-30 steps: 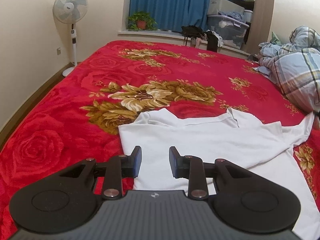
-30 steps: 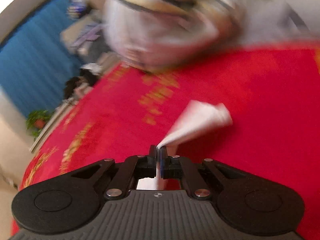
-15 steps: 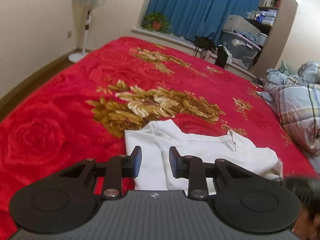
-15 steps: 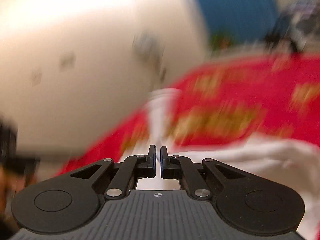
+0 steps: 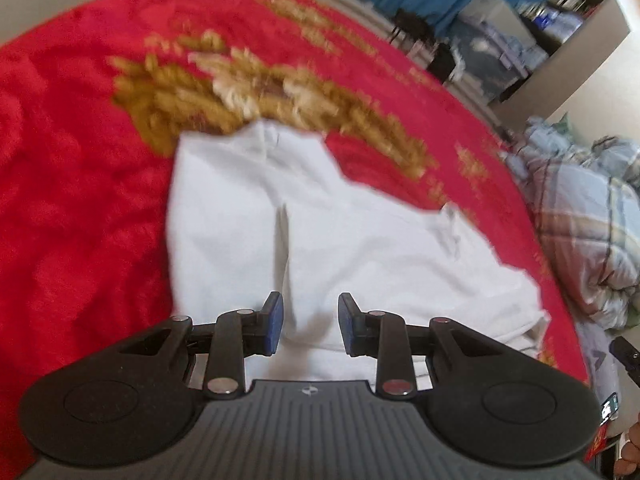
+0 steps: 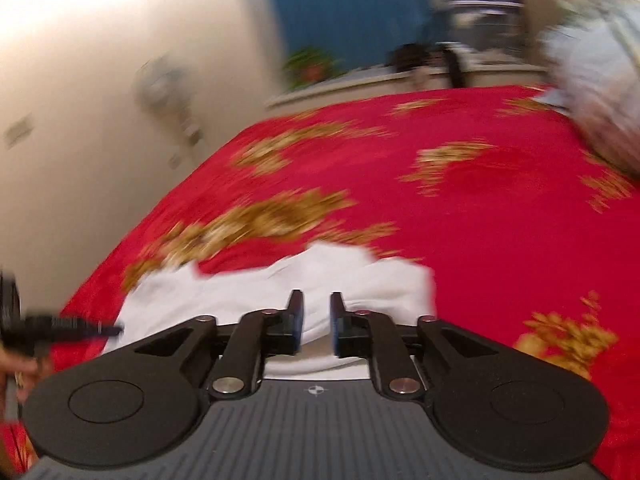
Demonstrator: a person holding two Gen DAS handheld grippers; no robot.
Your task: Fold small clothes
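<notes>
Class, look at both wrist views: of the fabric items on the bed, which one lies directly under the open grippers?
The white shirt, lying on the red floral blanket beneath the left gripper and right gripper. The plaid quilt is heaped at the bed's far side.

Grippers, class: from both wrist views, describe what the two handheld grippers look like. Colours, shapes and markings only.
The left gripper and right gripper look alike: matt black, each with a ribbed grey-black deck bearing a small round emblem, two rounded lobes with circular recesses, and linkage bars pinned with silver rivets. The fingers are short black blocks with blue inner pads. No cables or sleeves show.
</notes>
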